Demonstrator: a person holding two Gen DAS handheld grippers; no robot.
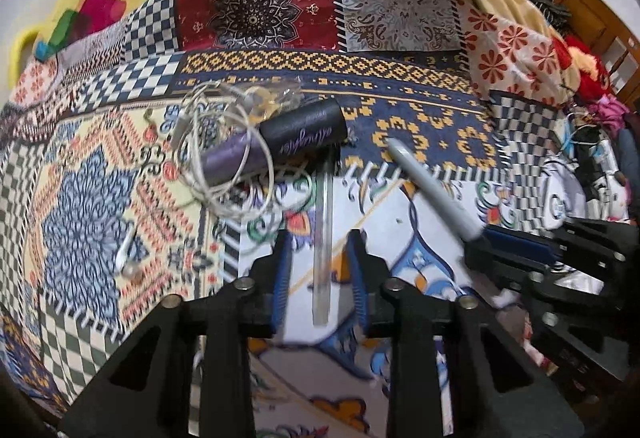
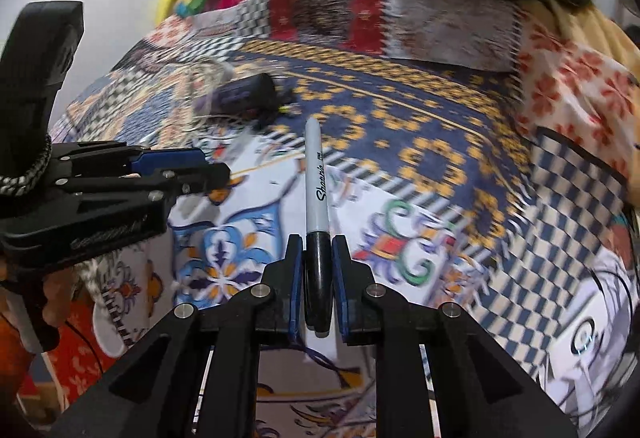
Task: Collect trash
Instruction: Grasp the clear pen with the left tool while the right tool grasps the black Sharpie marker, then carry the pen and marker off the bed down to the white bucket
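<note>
One marker (image 2: 317,197) clamped in right gripper (image 2: 318,258); left gripper (image 1: 320,258) open astride one clear tube (image 1: 323,238); one dark cylinder (image 1: 276,145) beyond

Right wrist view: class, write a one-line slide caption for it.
Right gripper shut on a Sharpie marker above a patchwork bedspread; left gripper alongside.

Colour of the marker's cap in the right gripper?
Black cap on a grey barrel; clearest in the right wrist view.

Two close wrist views, shared bedspread (image 1: 420,109)
</note>
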